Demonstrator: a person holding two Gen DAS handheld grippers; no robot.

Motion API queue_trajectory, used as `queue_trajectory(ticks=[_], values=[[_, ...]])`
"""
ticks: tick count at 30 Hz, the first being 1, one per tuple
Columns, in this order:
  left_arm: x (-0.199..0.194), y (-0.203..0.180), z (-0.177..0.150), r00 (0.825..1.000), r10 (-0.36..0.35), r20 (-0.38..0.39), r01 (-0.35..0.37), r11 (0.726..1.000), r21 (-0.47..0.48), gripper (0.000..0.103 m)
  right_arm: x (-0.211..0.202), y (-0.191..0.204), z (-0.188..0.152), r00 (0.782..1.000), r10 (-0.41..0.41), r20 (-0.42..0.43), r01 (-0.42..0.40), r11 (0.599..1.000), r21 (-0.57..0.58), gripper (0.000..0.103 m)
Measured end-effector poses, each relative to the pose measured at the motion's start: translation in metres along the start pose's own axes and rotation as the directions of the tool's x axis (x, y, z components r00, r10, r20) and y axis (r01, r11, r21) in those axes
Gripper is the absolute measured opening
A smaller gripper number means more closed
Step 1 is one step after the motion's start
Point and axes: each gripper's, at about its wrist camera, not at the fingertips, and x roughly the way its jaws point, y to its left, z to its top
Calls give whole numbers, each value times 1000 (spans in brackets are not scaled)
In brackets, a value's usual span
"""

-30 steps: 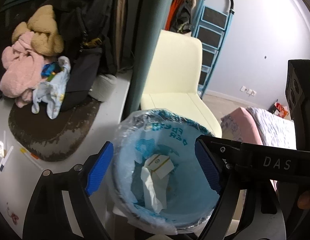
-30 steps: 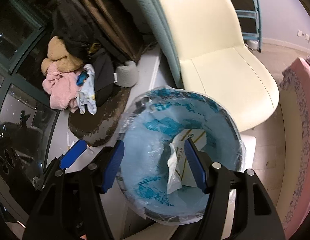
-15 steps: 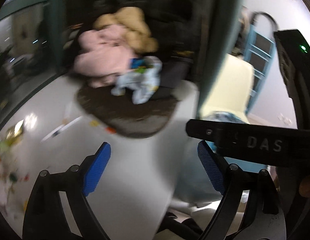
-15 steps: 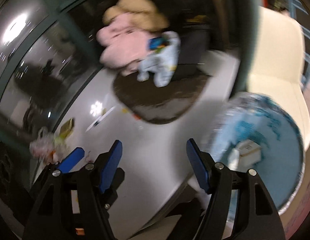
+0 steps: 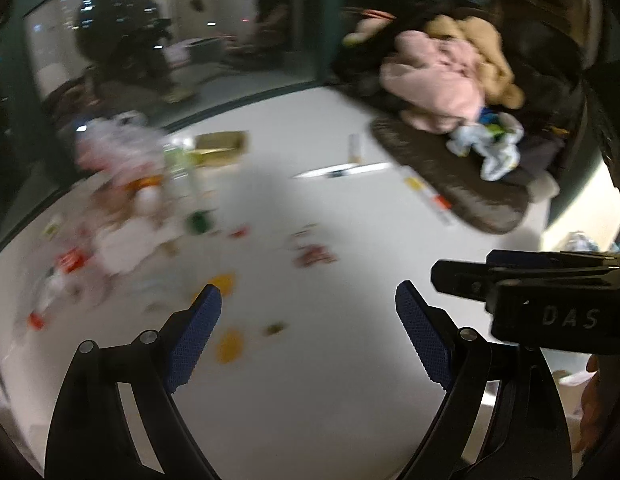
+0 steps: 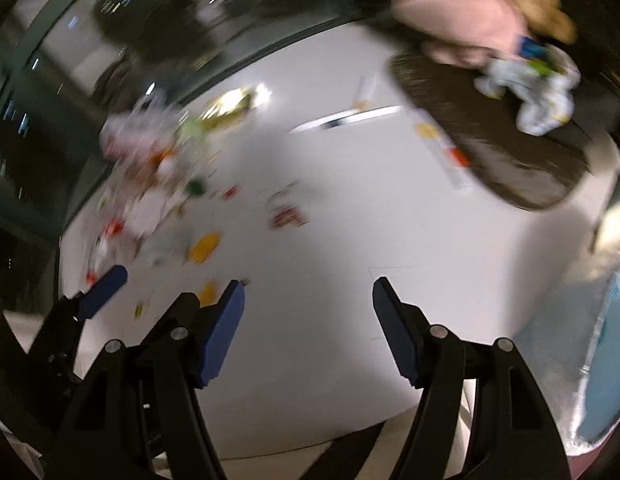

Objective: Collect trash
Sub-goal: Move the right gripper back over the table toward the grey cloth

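Both tongs spread wide, nothing between the pads. Left tongs (image 5: 308,328) and right tongs (image 6: 308,312) hang over bare white surface (image 5: 330,380), neither touching anything.

Right tongs show in the left view as the black bar at right. Left tongs' blue pad peeks in at the left of the right view.

Nearest trash: small yellow scraps (image 5: 229,345) just beyond my left tongs' left pad, plus a tiny greenish bit (image 5: 275,328) next to them. Red-and-white wrapper (image 6: 288,218) further out, centre. Main trash heap (image 5: 122,200) sits far left: crumpled white plastic, red and green bits, too blurred to name. Gold box (image 5: 220,148) beyond it near the window edge.

Far centre: pen-like sticks (image 5: 342,170) lying flat. Far right: dark mat (image 6: 490,152) with pink and tan cloth pile (image 5: 442,80) on it. I'd leave those alone.

Lined bin (image 6: 606,360) is at the near right edge of the right view, beside the surface.

Step, as I read it: empty-handed, lining up the next pick. Plenty of trash left, so not close to done.

Next move: drop left tongs onto the yellow scraps. They look flat, so pads need to come down low and scrape under. Heavy motion blur, so I'd steady first.
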Motion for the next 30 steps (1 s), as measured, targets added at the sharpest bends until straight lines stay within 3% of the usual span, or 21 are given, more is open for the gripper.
queue_trajectory(ticks=[2, 6, 16, 23, 30], values=[[-6, 33, -17, 998, 57, -24, -57, 998, -33, 86, 16, 33, -6, 999, 13, -47, -15, 998, -61, 64], [-16, 93, -46, 993, 96, -72, -103, 988, -112, 86, 34, 87, -19, 996, 22, -83, -34, 989, -145, 64], [-36, 182, -91, 974, 181, -134, -201, 966, -160, 86, 71, 199, -40, 982, 46, -184, -102, 945, -312, 64], [-37, 199, -86, 963, 242, -121, -258, 955, -148, 86, 87, 229, -27, 974, 52, -219, -135, 914, -381, 64], [-15, 198, -67, 960, 242, -141, -270, 932, -242, 86, 92, 219, 3, 973, 39, -228, -143, 875, -462, 64]])
